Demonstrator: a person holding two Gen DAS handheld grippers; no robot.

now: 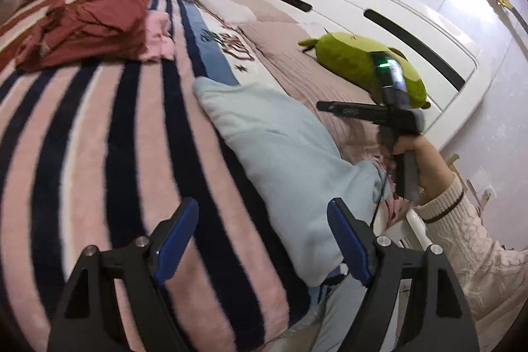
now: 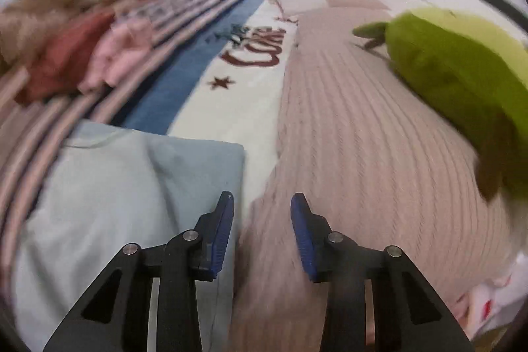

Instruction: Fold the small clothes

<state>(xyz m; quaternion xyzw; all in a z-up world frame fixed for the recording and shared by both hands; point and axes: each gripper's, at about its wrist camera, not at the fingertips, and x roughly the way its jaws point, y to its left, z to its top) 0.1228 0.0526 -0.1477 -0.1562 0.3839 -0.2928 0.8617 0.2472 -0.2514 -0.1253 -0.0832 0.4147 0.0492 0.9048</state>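
Observation:
A light blue garment (image 1: 280, 154) (image 2: 115, 187) lies folded flat on the bed, partly on the pink and navy striped blanket (image 1: 99, 137). My left gripper (image 1: 264, 240) hovers over the garment's near end with its blue pads wide apart and nothing pinched between them. My right gripper (image 2: 262, 220) is open too, with a narrower gap, and holds nothing. It hangs just right of the garment's edge, above the pink ribbed bedcover (image 2: 363, 137). In the left wrist view the right gripper (image 1: 325, 107) appears side-on in a hand with a cream knit sleeve (image 1: 462, 220).
A pile of dark red clothes (image 1: 85, 25) and a pink garment (image 1: 158, 35) lie further back on the blanket. A green plush toy (image 1: 356, 61) (image 2: 462, 81) rests by the white headboard (image 1: 379, 9). More bedding and cluttered shelves stand at the far end.

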